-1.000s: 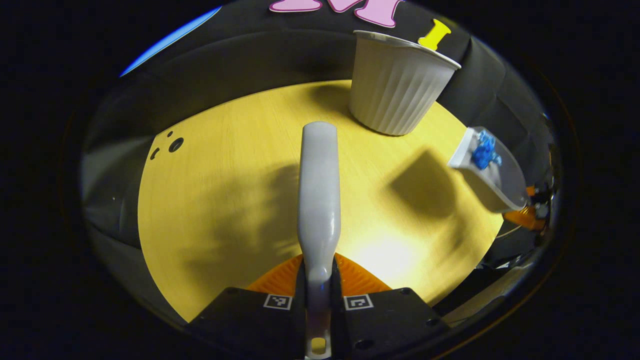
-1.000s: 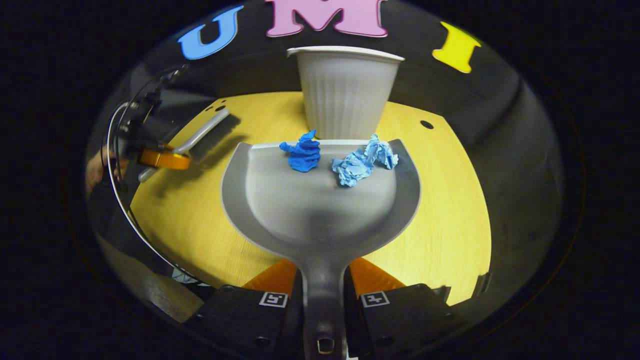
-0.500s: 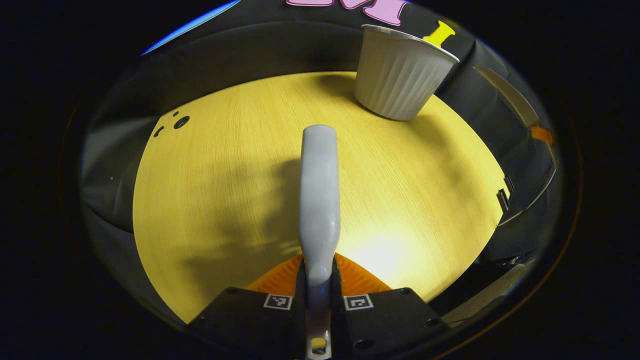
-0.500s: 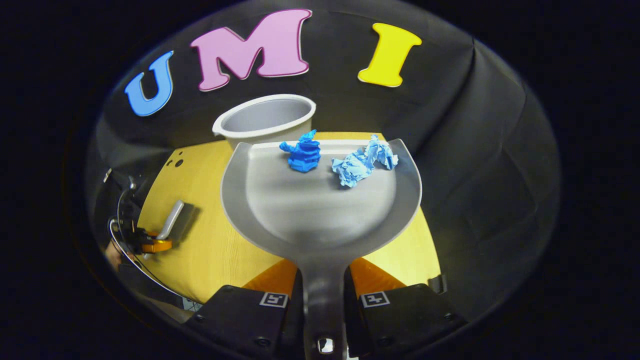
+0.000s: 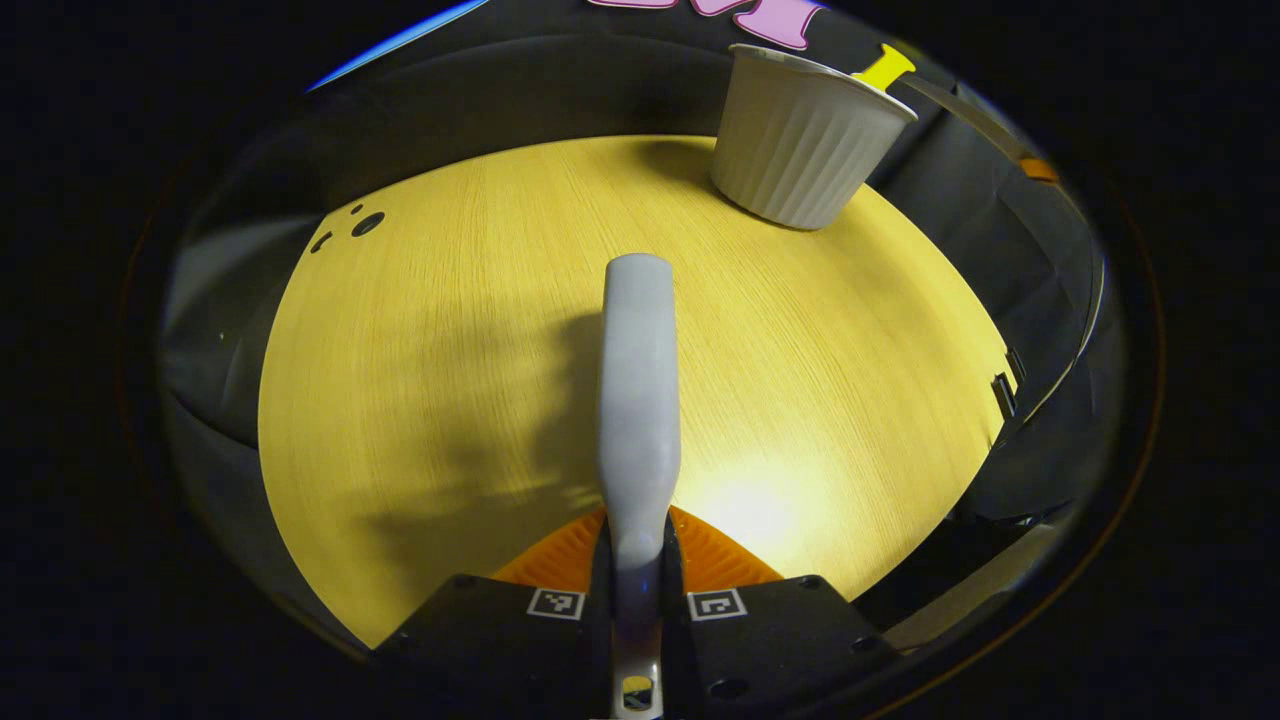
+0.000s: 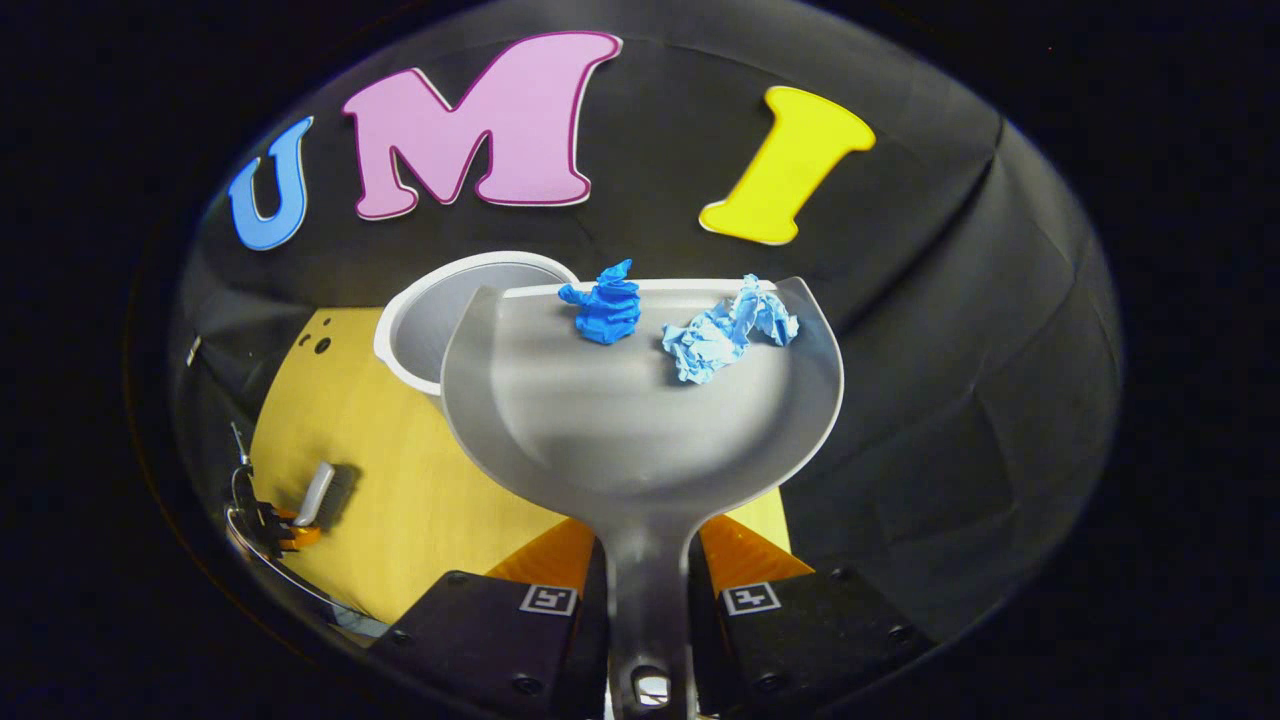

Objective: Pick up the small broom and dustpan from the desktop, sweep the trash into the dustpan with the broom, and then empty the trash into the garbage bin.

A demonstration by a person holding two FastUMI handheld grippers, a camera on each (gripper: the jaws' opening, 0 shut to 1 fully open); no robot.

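Holding crumpled paper (image 6: 608,310) in smooth dustpan (image 6: 640,430)

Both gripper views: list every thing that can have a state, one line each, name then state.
Broom: held by its handle in the left gripper, above the desktop.
Dustpan: lifted, handle clamped in the right gripper.
Two paper wads: lying in the dustpan, near its front lip.
Garbage bin: upright on the desktop, open-topped.
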